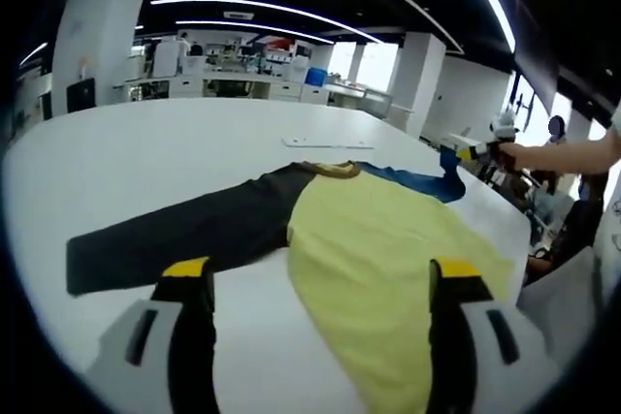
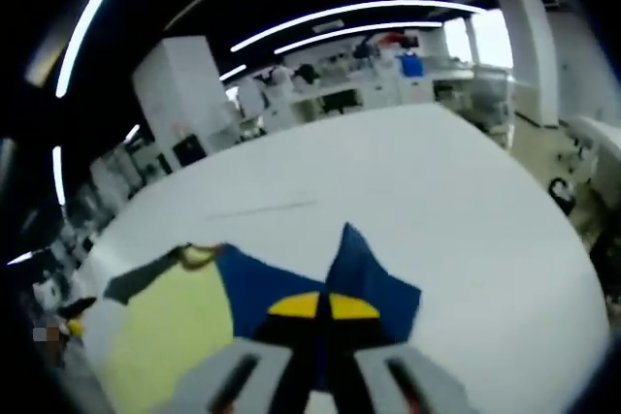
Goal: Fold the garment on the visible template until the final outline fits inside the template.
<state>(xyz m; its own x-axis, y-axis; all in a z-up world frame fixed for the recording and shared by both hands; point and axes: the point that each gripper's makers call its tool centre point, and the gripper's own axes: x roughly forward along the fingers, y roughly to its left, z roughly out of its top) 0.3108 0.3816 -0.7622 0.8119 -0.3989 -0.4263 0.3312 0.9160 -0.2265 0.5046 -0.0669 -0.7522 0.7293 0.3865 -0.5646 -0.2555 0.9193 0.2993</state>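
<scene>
Soft, light shirt [image 1: 378,239] lies flat on the desk [image 1: 194,143].
Right tongs [image 2: 323,322] clench its blue sleeve [image 2: 364,278]; left tongs [image 1: 325,283] released above the hem, the next hold.

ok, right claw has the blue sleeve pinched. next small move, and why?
Probably carry the blue sleeve inward over the yellow body. The right claw is shut on its peaked-up cloth, while the left claw sits open near the hem and the black sleeve lies flat.
</scene>
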